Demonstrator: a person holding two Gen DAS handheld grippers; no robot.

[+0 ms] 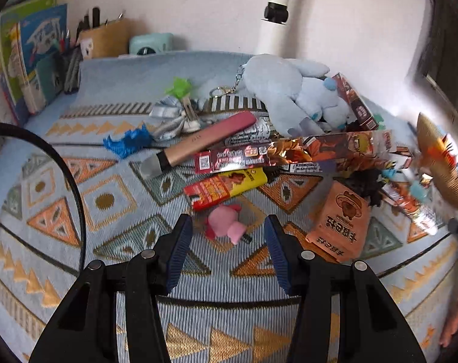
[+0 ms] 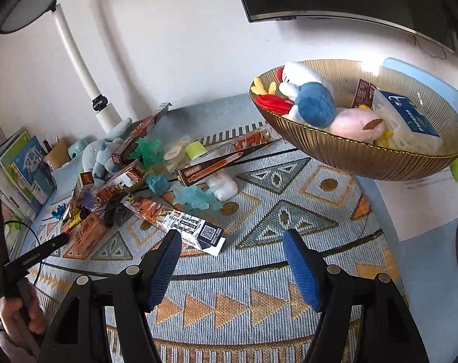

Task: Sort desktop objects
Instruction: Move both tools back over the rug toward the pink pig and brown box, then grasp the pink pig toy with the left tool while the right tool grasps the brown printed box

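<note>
My left gripper (image 1: 228,230) is open and empty, its jaws either side of a small pink plush toy (image 1: 225,223) lying on the patterned mat (image 1: 108,199), not touching it. Behind the toy lie a red-yellow packet (image 1: 225,188), a shiny long box (image 1: 289,154), a pink-gold pen case (image 1: 198,143) and a light blue plush (image 1: 292,90). My right gripper (image 2: 232,246) is open and empty above the mat, just right of a long printed box (image 2: 180,224). A gold ribbed bowl (image 2: 365,157) at the upper right holds plush toys (image 2: 313,103) and a white box (image 2: 407,118).
An orange carton (image 1: 339,220) lies right of my left gripper. Books (image 1: 29,60), a pen holder (image 1: 105,37) and a mint camera (image 1: 151,44) stand at the back left. A white lamp pole (image 2: 83,72) rises behind the pile. A sheet of paper (image 2: 425,199) lies under the bowl.
</note>
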